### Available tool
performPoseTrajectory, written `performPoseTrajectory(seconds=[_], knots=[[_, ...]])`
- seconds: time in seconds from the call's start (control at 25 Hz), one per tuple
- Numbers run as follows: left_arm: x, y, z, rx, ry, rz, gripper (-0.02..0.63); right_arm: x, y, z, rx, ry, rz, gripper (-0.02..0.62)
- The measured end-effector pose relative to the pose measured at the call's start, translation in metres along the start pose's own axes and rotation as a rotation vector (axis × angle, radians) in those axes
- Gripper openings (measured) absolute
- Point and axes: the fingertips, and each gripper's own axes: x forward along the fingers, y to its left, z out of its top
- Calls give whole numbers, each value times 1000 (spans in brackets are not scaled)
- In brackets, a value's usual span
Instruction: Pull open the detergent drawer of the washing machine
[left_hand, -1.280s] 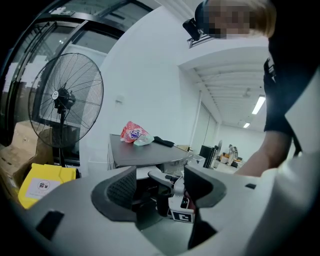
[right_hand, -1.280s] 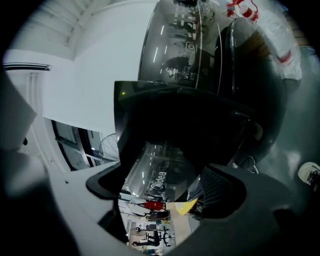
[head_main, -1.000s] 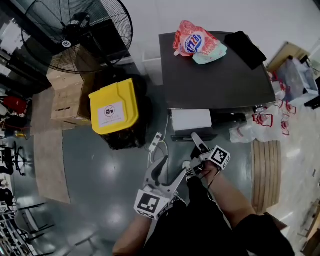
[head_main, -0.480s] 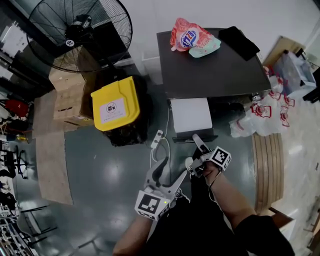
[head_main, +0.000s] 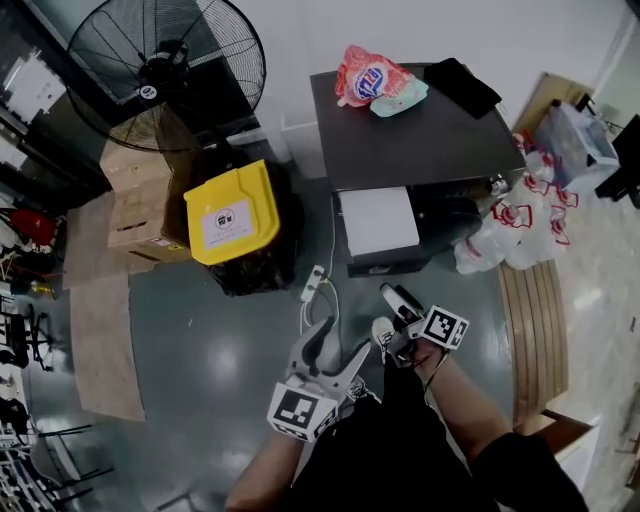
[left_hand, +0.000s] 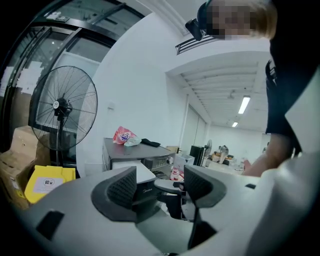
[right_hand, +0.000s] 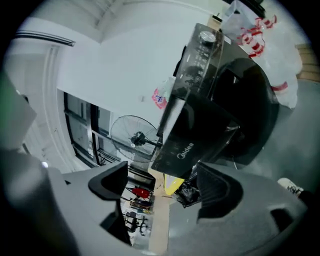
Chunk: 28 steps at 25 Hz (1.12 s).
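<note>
The dark grey washing machine (head_main: 425, 140) stands ahead, and its detergent drawer (head_main: 378, 222) sticks out at the front left with its white inside showing. The drawer's dark front panel (right_hand: 185, 146) fills the middle of the right gripper view. My right gripper (head_main: 390, 313) hangs a short way in front of that panel, apart from it; its jaws are closing with nothing between them. My left gripper (head_main: 337, 345) is lower left over the floor, open and empty. In the left gripper view my left gripper (left_hand: 160, 186) frames the drawer (left_hand: 142, 173).
A big floor fan (head_main: 165, 70), cardboard boxes (head_main: 135, 190) and a yellow-lidded bin (head_main: 230, 215) stand left of the machine. A power strip (head_main: 313, 283) lies on the floor. A red bag (head_main: 372, 78) and black cloth (head_main: 462, 85) lie on top. Plastic bags (head_main: 510, 232) sit right.
The drawer stands farther out of the machine than a second ago. Both grippers have drawn back from the machine, and the right one has come away from the drawer's front.
</note>
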Motion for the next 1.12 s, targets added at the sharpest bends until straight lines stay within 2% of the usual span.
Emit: performPoseTrajectory(seconds=[0.08,0.2,0.36,0.44,0.52,0.6,0.64,0.8,0.96,1.04,1.12], knots=[[-9,-5,1,-1,-10,-12,270,-10,21,6,-89,-11,22,420],[-22,-14,1,-6,-23,-25,270,-30,48,10,-209,-19,10,379],[-36,-25,0,0,-28,-39,269,-55,99,13,-482,-3,13,299],[-42,-34,-4,12,-28,-56,260,-68,125,14,-650,16,16,234],[-46,-41,-8,25,-35,-65,226,-82,148,17,-796,20,14,137],[-46,-45,-5,31,-44,-57,180,-94,166,25,-889,3,1,18],[-46,-48,-2,31,-50,-50,151,-101,175,29,-921,-9,-3,0],[-43,-63,5,9,-78,-27,31,-127,205,42,-1055,-37,-2,0],[-36,-82,4,14,-55,60,17,-158,224,49,-1151,-20,29,0],[-35,-95,-1,15,-31,113,15,-176,226,48,-1156,-9,52,0],[-35,-116,-4,14,-31,132,15,-195,225,45,-1145,1,72,2]])
